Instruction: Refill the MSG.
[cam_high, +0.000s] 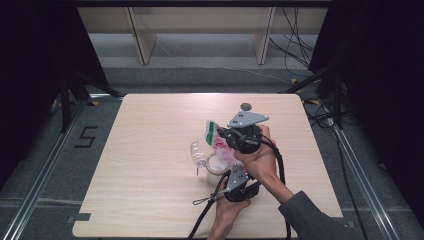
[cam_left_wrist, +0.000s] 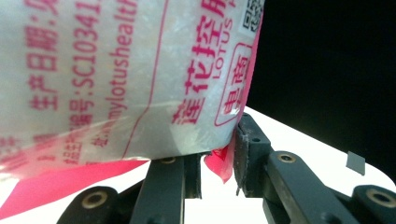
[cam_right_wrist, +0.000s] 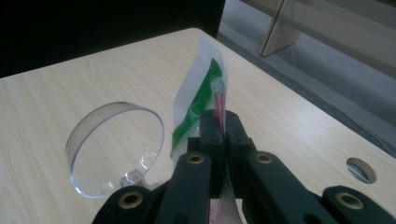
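A plastic bag with pink print and a green stripe is held up over the middle of the table. My right gripper is shut on its top edge; the thin film stands pinched between the jaws of the right gripper. My left gripper comes from the near side and grips the lower pink corner. In the left gripper view the bag, full of white grains, bulges above the left gripper, whose jaws stand narrow. A clear round lid stands upright beside a pale round container.
A round cable hole sits near the table's far edge. Black cables trail off the near edge. Wooden shelf legs stand behind the table, with dark curtains on both sides.
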